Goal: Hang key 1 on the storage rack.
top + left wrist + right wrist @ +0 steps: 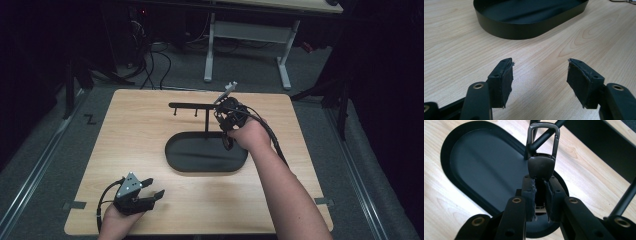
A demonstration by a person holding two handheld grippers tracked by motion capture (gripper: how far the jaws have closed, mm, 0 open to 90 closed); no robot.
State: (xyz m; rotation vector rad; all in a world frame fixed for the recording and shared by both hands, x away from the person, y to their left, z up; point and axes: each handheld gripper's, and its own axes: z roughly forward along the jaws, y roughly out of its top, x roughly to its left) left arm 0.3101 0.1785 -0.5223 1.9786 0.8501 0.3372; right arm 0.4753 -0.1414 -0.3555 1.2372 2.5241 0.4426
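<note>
Right gripper (540, 195): jaws closed on the lower end of a dark metal carabiner clip (542, 157), held upright, its loop encircling a black rod of the stand (549, 135). In the high view the right gripper (227, 131) sits at the far right rim of the black oval tray (190, 167), just beside the stand's upright post (208, 122) and under its crossbar (192, 105); little free room remains there. Left gripper (540, 75): jaws spread wide, nothing between them, low over bare wood. In the high view the left gripper (152, 190) lies near the front left edge of the tabletop (125, 130), well apart from the tray, with open surface around it.
</note>
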